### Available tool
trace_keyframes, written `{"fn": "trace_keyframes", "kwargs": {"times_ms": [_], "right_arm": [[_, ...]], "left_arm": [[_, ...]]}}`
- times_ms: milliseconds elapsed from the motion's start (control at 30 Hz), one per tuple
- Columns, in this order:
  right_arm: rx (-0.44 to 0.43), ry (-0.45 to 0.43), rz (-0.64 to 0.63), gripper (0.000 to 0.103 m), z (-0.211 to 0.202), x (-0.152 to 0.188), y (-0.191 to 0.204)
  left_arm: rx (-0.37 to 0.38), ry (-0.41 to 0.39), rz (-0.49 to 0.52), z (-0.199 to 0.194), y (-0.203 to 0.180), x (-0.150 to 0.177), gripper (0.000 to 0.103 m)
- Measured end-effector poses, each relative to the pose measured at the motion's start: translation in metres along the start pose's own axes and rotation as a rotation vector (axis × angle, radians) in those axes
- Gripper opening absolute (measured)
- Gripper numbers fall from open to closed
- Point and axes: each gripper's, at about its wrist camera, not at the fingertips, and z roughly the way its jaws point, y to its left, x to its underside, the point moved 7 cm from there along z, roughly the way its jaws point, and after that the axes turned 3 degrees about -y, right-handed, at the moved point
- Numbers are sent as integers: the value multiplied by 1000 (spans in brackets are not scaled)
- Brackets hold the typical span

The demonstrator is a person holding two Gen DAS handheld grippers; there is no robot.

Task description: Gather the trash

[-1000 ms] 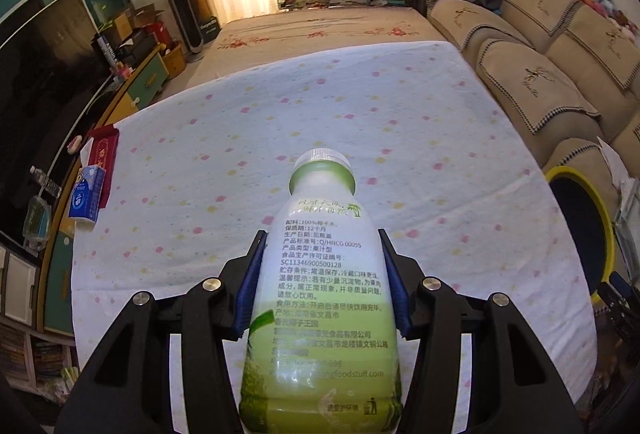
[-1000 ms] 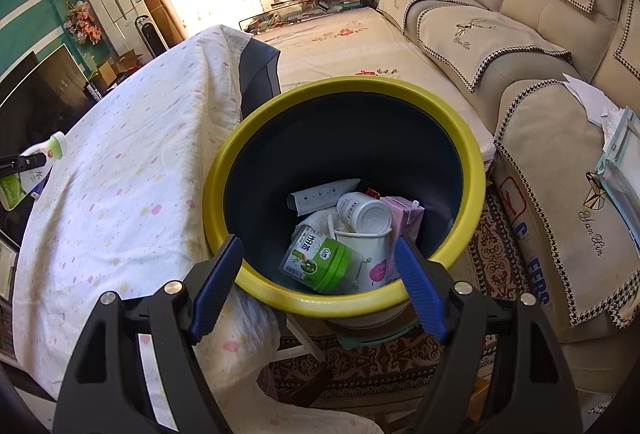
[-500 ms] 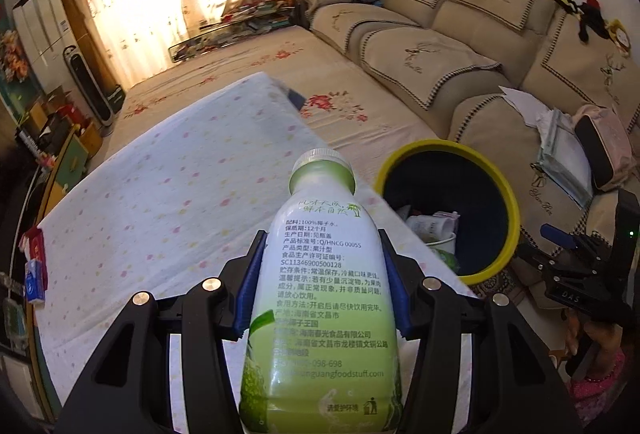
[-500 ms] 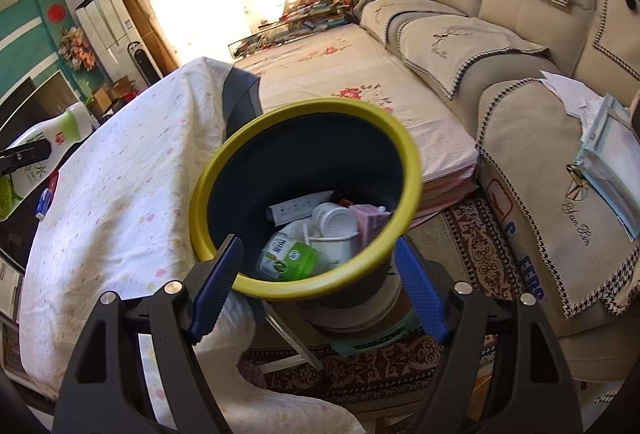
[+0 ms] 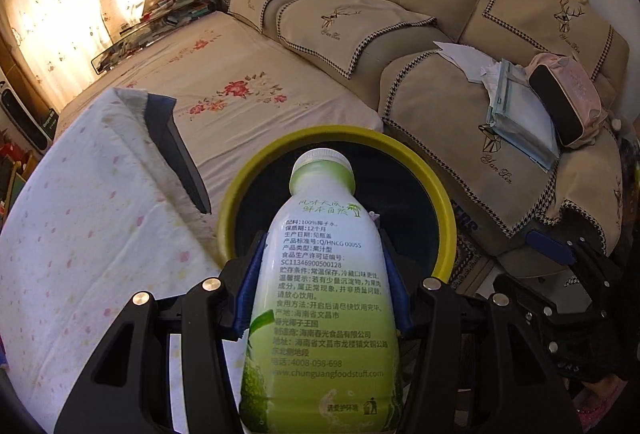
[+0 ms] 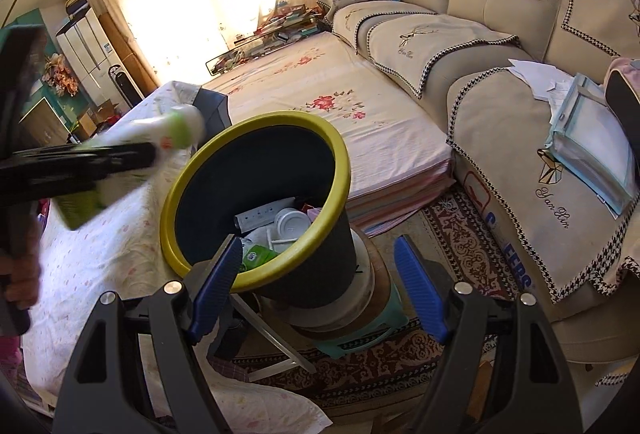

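The green-and-white drink bottle (image 5: 324,274) is pinched in my left gripper (image 5: 322,288) above the yellow-rimmed bin (image 5: 448,218), while my right gripper (image 6: 316,290) is spread, empty; releasing early could bounce it off the rim.

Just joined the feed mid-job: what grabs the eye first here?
The green-and-white bottle fills the left view, clamped in the left hand-held gripper, cap toward the yellow-rimmed bin. In the right view, that bin sits tilted on a stool, trash inside, beside the cloth-covered table.

Green-white bottle (image 5: 324,274), yellow-rimmed dark bin (image 6: 224,166), pastel-dotted white tablecloth (image 5: 80,234)
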Motion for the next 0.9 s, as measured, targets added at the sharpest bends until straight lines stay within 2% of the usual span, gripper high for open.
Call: {"fn": "trace_keyframes", "kwargs": {"times_ms": [67,133,167,233,300,367,433,567,700,900], "right_arm": [[-1,3,1,75,1,0,0],[-3,8,0,75,2,0,1],[-4,10,-1,75,2,1,2],[-9,13,-6,75,2,2,5],[-11,17,-14,75,2,3,9],[-14,22,-29,75,2,5,15],[-17,26,-47,76,1,7,25],[-38,21,-101,77,-4,10,50],[-58,9,-174,79,-12,14,83],[-94,-12,-265,81,-27,20,127]], "left_arm": [[2,15,-4,18,-1,-2,53],[-28,-1,-22,30,4,-6,70],[-36,-22,-30,31,7,-8,73],[-48,-57,-55,25,16,-9,75],[-22,-84,-85,8,26,-6,76],[-35,-134,-108,-15,39,-2,78],[-58,-208,-119,-50,50,10,90],[-131,-340,-149,-123,75,49,98],[-216,-428,-237,-187,104,100,98],[-364,-520,-368,-263,144,180,98]]}}
